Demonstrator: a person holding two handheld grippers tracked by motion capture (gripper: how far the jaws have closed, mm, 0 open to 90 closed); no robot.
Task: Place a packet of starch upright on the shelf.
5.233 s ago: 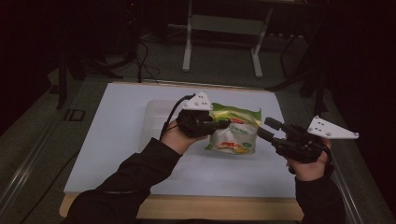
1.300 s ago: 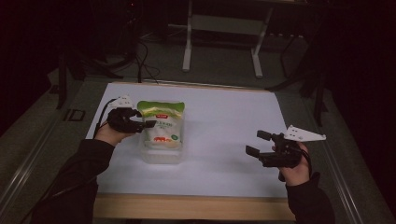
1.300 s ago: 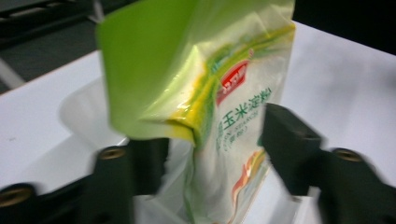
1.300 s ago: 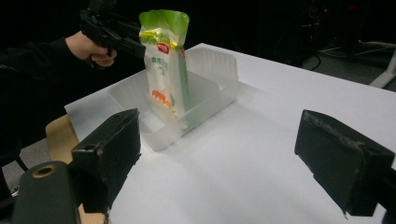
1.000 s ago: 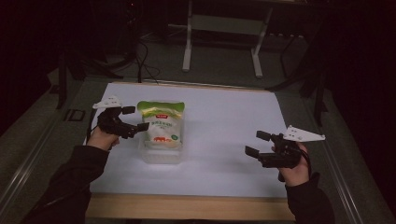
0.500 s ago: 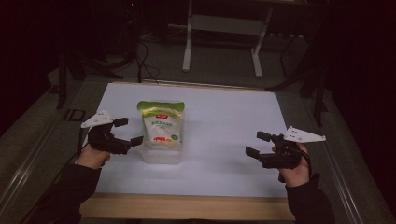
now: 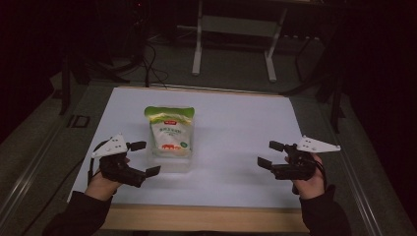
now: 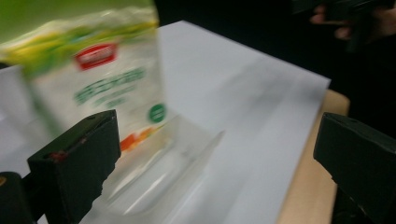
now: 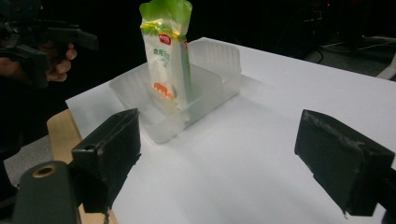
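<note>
green-topped pouch (image 7: pixel 170 133) upright in clear tray (image 9: pixel 205 93) — between both grippers' spread jaws

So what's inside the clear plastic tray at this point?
One green-topped food pouch stands upright inside the clear tray, leaning near its middle. The rest of the tray floor looks bare. The pouch hides the floor directly beneath it, and its contents cannot be seen.

A dark room: grey floor (image 7: pixel 231 69), white metal frame legs (image 7: pixel 198 44), trailing cables (image 7: pixel 147 64).
</note>
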